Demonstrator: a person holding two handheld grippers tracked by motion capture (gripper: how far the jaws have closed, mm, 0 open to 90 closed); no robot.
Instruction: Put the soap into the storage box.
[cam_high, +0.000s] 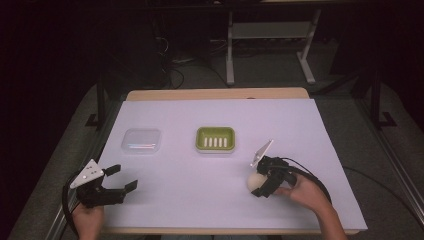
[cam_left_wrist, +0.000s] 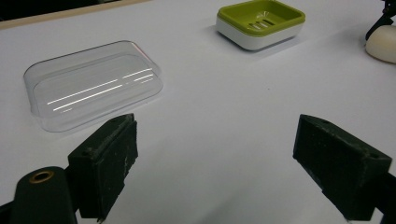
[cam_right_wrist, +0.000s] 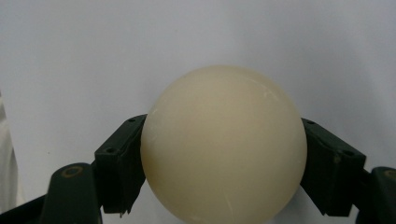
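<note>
Nearest of all, in the right gripper view, sits a cream-coloured bar of soap (cam_right_wrist: 223, 144), rounded and smooth, pressed between two black jaws that touch it on either side. From the high view the right gripper (cam_high: 261, 186) holds this soap (cam_high: 256, 181) at the near right part of the table (cam_high: 300, 140), with the person's right hand (cam_high: 304, 192) wrapped around the tool behind it and a black cable looping off to the right. A grey three-cornered plate tilts up just above the jaws.

At the near left corner the left gripper (cam_high: 125, 179) is held in the person's left hand (cam_high: 89, 220), close to the table's front edge. Its jaws stand wide apart with nothing between them, which the left gripper view (cam_left_wrist: 224, 163) shows plainly, bare white tabletop lying in the gap.

Farther back, near the middle of the table, lies a green soap dish (cam_high: 215, 139) with a white base and a row of slots in its floor. Left of it, well apart, rests a clear plastic lid (cam_high: 142, 140), flat on the white surface. In the left gripper view the lid (cam_left_wrist: 93, 84) is at the far left, the soap dish (cam_left_wrist: 260, 22) at the far right, and the soap (cam_left_wrist: 382, 43) at the right edge.
</note>
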